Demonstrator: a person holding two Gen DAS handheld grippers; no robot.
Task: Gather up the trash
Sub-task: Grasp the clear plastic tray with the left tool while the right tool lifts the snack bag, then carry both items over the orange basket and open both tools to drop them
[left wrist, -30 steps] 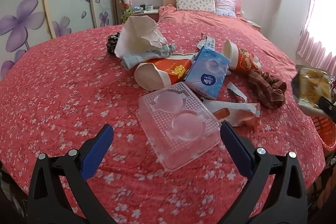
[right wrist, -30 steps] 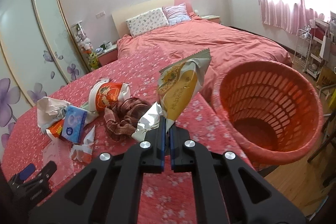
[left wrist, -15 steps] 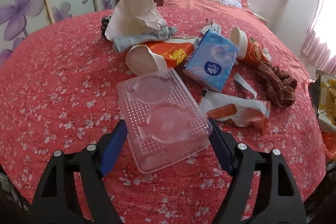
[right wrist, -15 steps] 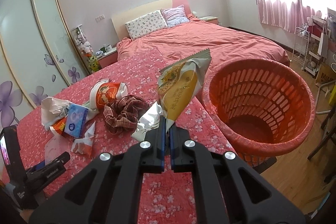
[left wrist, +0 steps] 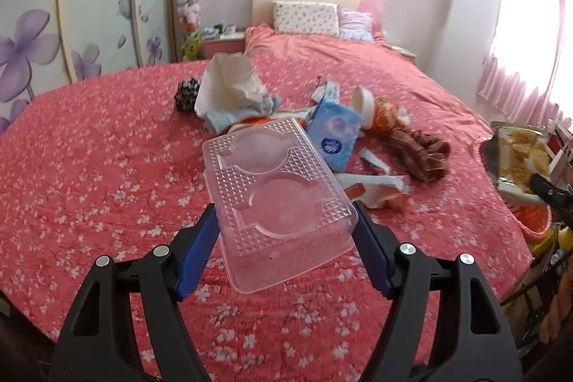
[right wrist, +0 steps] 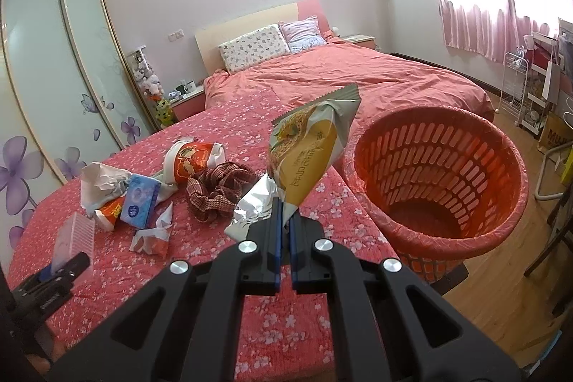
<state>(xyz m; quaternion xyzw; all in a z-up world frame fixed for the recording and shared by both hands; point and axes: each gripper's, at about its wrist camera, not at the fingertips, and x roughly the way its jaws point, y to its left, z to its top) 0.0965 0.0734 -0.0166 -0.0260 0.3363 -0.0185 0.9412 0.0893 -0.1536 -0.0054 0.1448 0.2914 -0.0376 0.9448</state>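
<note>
My left gripper has its blue pads against both sides of a clear plastic box, and its jaws are closing on it. The box hangs tilted above the red bedspread; from the right wrist it shows at far left. My right gripper is shut on the bottom corner of a yellow noodle packet, which stands upright just left of the orange basket. The basket's inside looks bare.
On the bedspread lie a blue tissue pack, a tipped noodle cup, crumpled white paper, a brown checked cloth and a torn wrapper. A wardrobe lines the left wall. Wooden floor and a wire rack lie beyond the basket.
The left gripper's jaws came in from wide open onto the clear box and lifted it off the bedspread, tilted. The right gripper still holds the packet and has shifted slightly by the basket.
</note>
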